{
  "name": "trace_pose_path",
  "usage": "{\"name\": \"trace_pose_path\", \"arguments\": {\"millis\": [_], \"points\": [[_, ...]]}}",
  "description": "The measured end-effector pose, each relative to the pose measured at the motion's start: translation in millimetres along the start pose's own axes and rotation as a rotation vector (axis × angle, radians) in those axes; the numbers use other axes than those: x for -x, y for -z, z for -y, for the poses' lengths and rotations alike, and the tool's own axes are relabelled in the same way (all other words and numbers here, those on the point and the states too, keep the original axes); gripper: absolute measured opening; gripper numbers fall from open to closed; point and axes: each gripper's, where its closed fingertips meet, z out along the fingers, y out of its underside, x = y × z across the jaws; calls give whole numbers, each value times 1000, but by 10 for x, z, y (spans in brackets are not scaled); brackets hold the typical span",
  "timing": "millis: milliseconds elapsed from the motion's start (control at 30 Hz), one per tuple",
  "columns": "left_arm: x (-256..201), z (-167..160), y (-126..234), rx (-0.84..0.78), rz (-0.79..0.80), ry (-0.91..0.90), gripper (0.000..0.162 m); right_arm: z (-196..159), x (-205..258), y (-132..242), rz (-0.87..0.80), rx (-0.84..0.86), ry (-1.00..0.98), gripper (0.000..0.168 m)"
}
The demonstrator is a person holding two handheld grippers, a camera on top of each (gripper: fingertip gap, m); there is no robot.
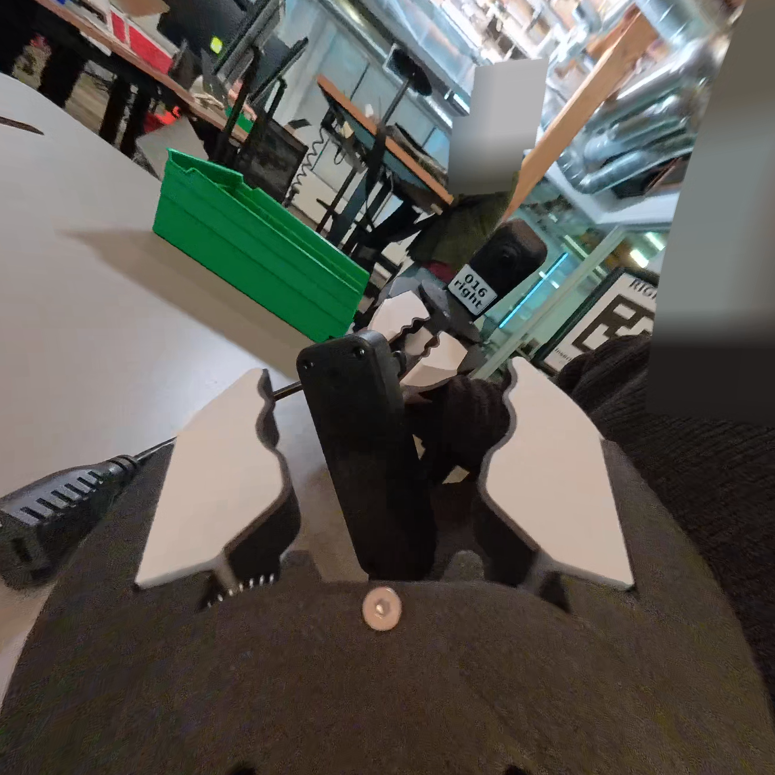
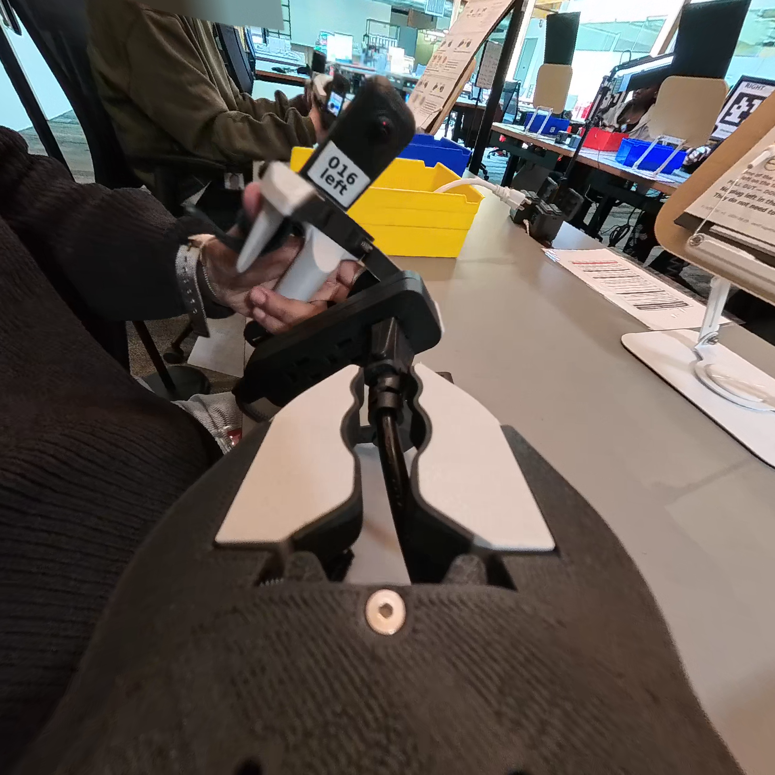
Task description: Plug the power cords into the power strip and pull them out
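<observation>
Above the grey table [image 2: 545, 377], right gripper [image 2: 386, 402] clamped on the cord plug [image 2: 383, 377], left gripper [image 1: 388, 402] gaping around the lifted power strip [image 1: 360, 440]

Green bin [image 1: 251, 239], yellow bin [image 2: 413, 211] (white cable [image 2: 482, 186] inside), perhaps a document stand [image 2: 721, 235]

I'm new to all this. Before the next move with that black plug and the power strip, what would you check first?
1. Right gripper closed on the plug: ok, its fingers hug the plug's collar.
2. Plug in the power strip: it meets a socket; how deep, cannot tell.
3. Left gripper clamping the strip: not ok, jaws stand wide with gaps on both sides.
4. Strip steadied some other way: cannot tell.
5. Spare cord end out of the way: ok, it lies off to the side on the table.
</observation>
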Motion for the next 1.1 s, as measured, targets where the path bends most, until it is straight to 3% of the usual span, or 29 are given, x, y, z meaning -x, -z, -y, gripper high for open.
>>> {"name": "trace_pose_path", "arguments": {"millis": [133,300,500,633,733,767,833,867,1100], "points": [[-58,68,116,-57,-99,45,54,6,-26,17,0,-11,-21,19],[54,-29,88,-25,-86,127,55,19,-55,41,7,-33,-48,19],[115,-168,24,39,-91,245,86,50,59,37,54,-48,9,19],[47,-344,-125,119,-105,280,127,61,201,9,117,-53,33,20],[-18,-386,-170,133,-135,274,133,46,240,-19,120,-34,44,19],[-10,-382,-163,133,-130,265,126,39,236,-26,115,-28,42,20],[-1,-298,-108,93,-132,223,91,37,217,-30,103,-25,30,19],[-13,-255,-74,77,-152,228,81,39,208,-26,101,-27,27,19],[-52,-286,-28,110,-238,312,64,47,127,-2,70,-35,7,19]]}}
